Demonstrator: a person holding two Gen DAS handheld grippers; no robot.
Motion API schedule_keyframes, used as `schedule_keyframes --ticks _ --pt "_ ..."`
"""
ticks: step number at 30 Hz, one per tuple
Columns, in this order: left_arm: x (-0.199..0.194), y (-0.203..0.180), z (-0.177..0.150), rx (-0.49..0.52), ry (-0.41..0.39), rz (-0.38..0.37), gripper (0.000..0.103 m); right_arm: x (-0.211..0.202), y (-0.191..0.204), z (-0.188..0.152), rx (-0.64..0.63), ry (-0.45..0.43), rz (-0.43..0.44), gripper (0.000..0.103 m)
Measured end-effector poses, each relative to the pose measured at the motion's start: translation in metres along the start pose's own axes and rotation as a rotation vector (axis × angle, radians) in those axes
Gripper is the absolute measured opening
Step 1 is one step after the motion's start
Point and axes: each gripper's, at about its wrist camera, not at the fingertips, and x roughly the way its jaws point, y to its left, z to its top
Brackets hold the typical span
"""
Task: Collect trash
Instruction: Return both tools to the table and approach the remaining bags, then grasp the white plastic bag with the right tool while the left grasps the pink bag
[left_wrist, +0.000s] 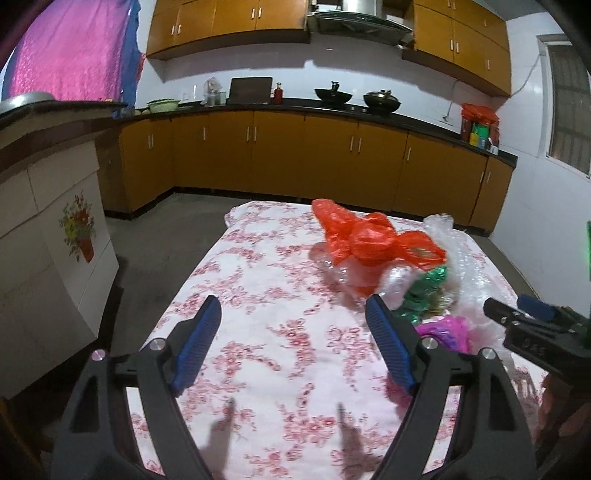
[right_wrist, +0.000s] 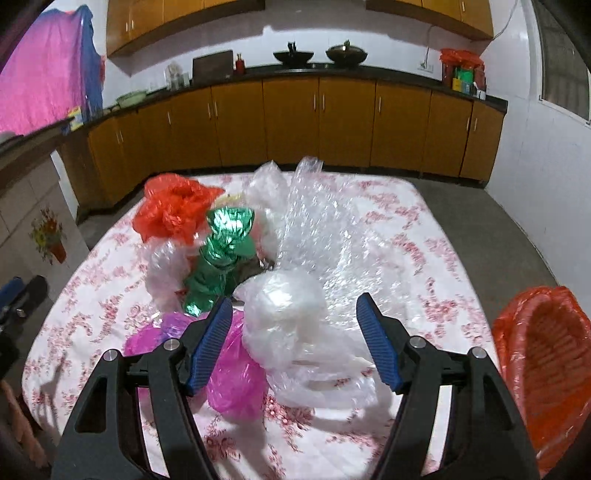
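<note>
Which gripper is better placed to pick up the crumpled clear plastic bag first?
Right. The right gripper is open with the crumpled clear plastic bag between its fingers. The left gripper is open over bare floral tablecloth, with the trash pile off to its right.
</note>
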Motion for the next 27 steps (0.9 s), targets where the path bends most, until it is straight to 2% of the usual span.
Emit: schedule_keyframes --ticks 4,7,12,20,23,27 --pt "0.004 0.007 -0.001 -0.02 0.015 0.001 0.079 0.016 0.003 -0.006 -0.003 0.048 -0.009 0.063" --pt "0.007 0.008 -0.002 -0.024 0.024 -0.003 0.079 0.022 0.005 -0.012 -0.015 0.078 -0.008 0.052" --pt "0.011 -0.001 -0.003 -0.014 0.034 -0.029 0.079 0.02 -0.001 -0.016 -0.001 0.084 0.018 0.028" --pt "0.017 -0.038 -0.006 0.036 0.061 -0.131 0.079 -0.02 -0.02 -0.01 0.042 -0.005 0.021 0.025" --pt "0.021 -0.06 -0.009 0.07 0.088 -0.185 0.079 -0.039 -0.031 -0.009 0.059 -0.04 0.014 0.025" --pt "0.032 -0.083 -0.018 0.121 0.135 -0.217 0.078 -0.055 -0.051 -0.012 0.089 -0.05 -0.011 0.025"
